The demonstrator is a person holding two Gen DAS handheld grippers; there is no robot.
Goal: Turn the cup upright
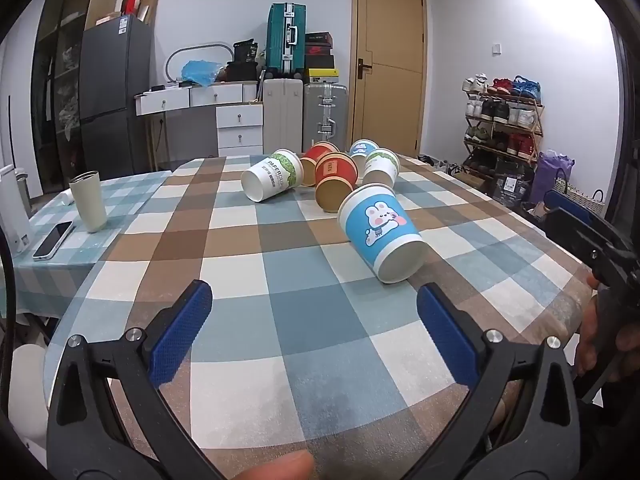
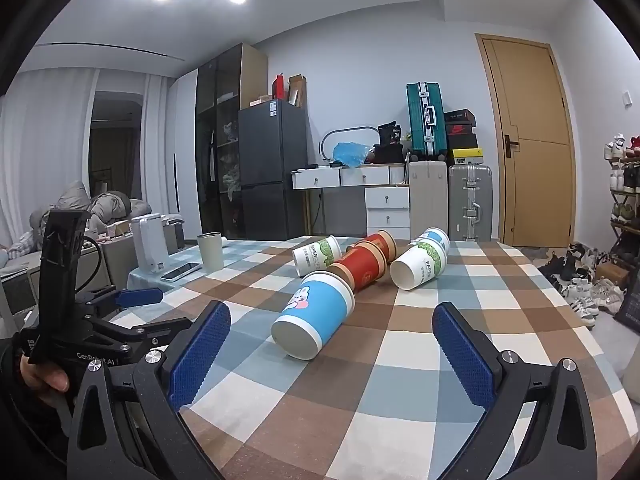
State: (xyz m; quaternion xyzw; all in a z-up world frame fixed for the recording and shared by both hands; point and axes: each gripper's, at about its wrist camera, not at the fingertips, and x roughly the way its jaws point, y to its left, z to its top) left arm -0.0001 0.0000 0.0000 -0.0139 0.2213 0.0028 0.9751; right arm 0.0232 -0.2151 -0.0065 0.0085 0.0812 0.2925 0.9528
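Note:
Several paper cups lie on their sides on the checked tablecloth [image 1: 304, 312]. The nearest is a blue cup with a rabbit picture [image 1: 380, 236], its base toward me; it also shows in the right wrist view [image 2: 316, 312]. Behind it lie two red cups [image 1: 335, 176], two white-and-green cups [image 1: 274, 176] and another blue cup [image 1: 363, 148]. My left gripper [image 1: 314, 300] is open and empty, just short of the rabbit cup. My right gripper [image 2: 332, 324] is open and empty, with the rabbit cup just beyond its fingertips.
A tall cream tumbler [image 1: 89, 202] and a phone [image 1: 53, 240] stand at the table's left. A white kettle [image 2: 150, 244] is beyond them. The table's right edge drops off to shoes [image 2: 580, 280] on the floor. The left gripper's body shows in the right wrist view [image 2: 80, 320].

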